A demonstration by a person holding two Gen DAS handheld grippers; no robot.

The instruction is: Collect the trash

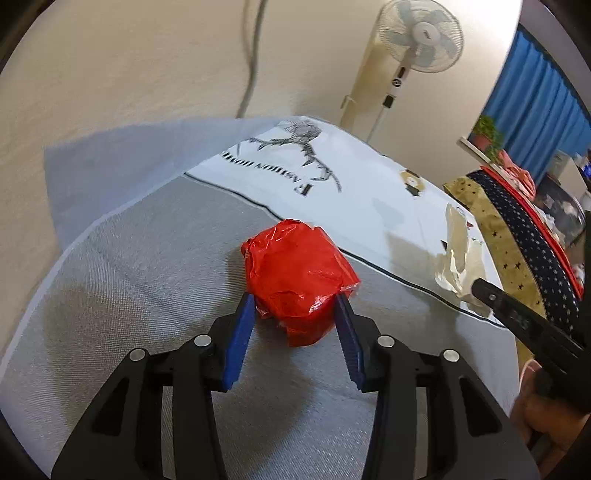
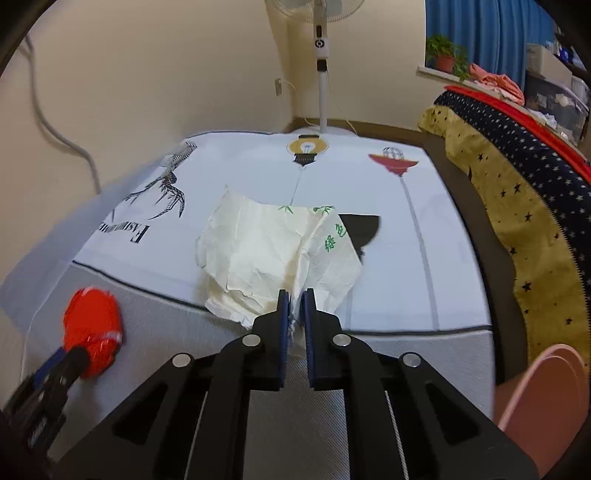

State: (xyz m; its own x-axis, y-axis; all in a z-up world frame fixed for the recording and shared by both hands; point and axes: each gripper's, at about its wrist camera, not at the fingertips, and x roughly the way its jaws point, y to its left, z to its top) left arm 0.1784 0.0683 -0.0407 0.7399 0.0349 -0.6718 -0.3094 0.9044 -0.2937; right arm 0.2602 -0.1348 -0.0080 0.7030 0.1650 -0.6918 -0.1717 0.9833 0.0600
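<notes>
Cream wall (image 2: 147,74), fan (image 1: 421,37) (blue curtain (image 2: 480,29))

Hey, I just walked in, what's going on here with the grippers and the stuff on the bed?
A person is collecting trash off a bed sheet with two handheld grippers. The left gripper has its fingers on either side of a crumpled red plastic wrapper, apparently gripping it. The right gripper is pinched shut on the near edge of a crumpled white paper wrapper with green print. Both pieces look to be on the sheet.

"FASHION" on printed sheet (image 2: 258,173)
</notes>
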